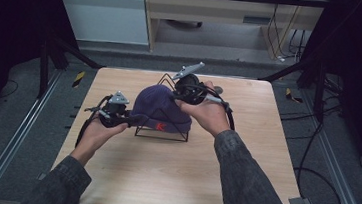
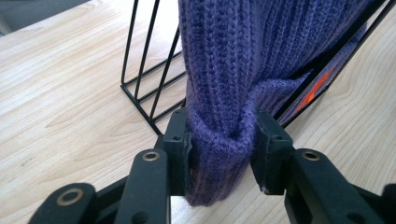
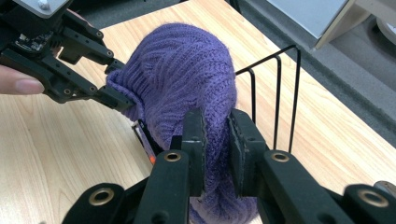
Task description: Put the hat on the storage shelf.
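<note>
A purple knit beanie (image 1: 158,107) with an orange mark on its brim is draped over a black wire rack (image 1: 163,130) at the middle of the wooden table (image 1: 171,181). My left gripper (image 1: 134,121) is at the beanie's left side. In the left gripper view the left gripper (image 2: 223,140) is shut on a fold of the beanie (image 2: 233,56) near its brim, beside the rack (image 2: 144,70). My right gripper (image 1: 177,97) is at the beanie's far right. In the right gripper view the right gripper (image 3: 216,140) is shut on the beanie (image 3: 182,70), with the left gripper (image 3: 119,84) opposite.
The rack's upright wires (image 3: 275,93) stand just right of the beanie in the right gripper view. Cables (image 1: 309,159) lie on the floor to the right of the table. A cabinet (image 1: 228,11) stands beyond the far edge.
</note>
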`<state>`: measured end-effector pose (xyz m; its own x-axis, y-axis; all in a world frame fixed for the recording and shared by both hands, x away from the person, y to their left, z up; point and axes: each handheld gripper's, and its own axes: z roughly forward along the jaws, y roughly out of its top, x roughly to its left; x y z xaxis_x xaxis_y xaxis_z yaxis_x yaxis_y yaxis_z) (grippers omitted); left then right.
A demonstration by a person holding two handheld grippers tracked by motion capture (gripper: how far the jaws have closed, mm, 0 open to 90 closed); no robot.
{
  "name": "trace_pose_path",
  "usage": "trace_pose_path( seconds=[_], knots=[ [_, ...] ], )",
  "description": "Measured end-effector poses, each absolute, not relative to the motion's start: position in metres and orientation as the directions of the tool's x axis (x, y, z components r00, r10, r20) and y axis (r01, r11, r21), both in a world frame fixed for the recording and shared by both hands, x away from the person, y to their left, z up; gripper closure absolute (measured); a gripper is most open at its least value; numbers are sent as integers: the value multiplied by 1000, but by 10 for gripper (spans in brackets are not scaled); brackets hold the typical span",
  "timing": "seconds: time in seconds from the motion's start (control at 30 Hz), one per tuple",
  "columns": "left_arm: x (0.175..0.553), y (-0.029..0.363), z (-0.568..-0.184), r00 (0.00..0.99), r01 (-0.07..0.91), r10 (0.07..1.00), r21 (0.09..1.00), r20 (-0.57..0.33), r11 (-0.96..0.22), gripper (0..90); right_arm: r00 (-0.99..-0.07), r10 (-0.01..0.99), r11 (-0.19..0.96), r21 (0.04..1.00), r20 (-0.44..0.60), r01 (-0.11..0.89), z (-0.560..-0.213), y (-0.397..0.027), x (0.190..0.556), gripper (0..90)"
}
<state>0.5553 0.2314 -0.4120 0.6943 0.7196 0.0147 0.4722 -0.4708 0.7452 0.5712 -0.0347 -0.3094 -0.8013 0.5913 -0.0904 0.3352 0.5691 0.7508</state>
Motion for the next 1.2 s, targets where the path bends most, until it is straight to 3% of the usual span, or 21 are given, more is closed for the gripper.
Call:
trace_pose_path(
  seconds=[0.37, 0.7, 1.2],
  knots=[
    [556, 235, -425, 691, 502, 722, 747, -43, -436, 589, -803, 590, 586, 729, -85, 353, -322, -33, 572, 781],
    [555, 235, -431, 697, 509, 716, 717, -20, -475, 640, -806, 586, 602, 711, -84, 364, -329, -30, 571, 778],
    [555, 236, -434, 679, 528, 734, 702, -10, -479, 596, -808, 584, 606, 703, -77, 371, -332, -31, 571, 747]
  ],
)
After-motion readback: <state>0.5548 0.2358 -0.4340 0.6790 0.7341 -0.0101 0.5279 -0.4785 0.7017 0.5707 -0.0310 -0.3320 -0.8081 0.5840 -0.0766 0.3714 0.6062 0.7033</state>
